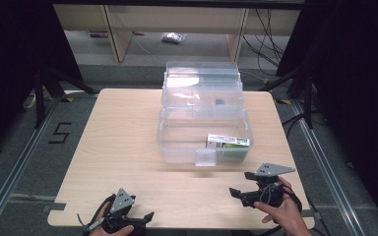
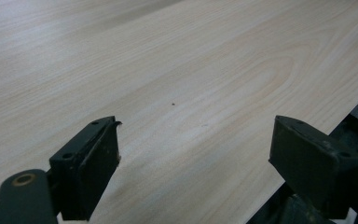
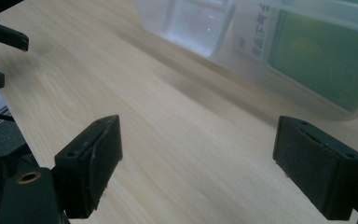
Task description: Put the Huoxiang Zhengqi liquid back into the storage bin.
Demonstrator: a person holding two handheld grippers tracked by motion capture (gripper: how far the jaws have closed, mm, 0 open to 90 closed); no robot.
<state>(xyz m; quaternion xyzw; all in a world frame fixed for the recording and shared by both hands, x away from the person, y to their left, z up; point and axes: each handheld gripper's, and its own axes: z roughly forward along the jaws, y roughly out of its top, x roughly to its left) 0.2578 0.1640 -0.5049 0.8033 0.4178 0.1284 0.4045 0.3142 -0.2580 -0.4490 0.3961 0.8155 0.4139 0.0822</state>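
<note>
A clear plastic storage box (image 1: 177,142) stands in the middle of the light wooden table (image 1: 123,142), its lid swung open toward the back. A green and white carton (image 1: 228,142) lies inside at its front right. My left gripper (image 1: 145,220) rests at the table's near left edge, held by a hand, open and empty over bare wood (image 2: 196,140). My right gripper (image 1: 241,183) hovers near the front right, open and empty (image 3: 198,140), a short way from the box's front wall. The green carton (image 3: 317,65) and the box's front latch (image 3: 200,23) lie ahead of it.
The table's near edge (image 2: 307,135) runs close under the left gripper. Beyond the table are wooden shelf legs (image 1: 118,34), cables (image 1: 270,44) and a small bag (image 1: 173,37) on the floor. Black stand legs (image 1: 42,93) flank the table, and a taped "5" (image 1: 60,132) marks the floor.
</note>
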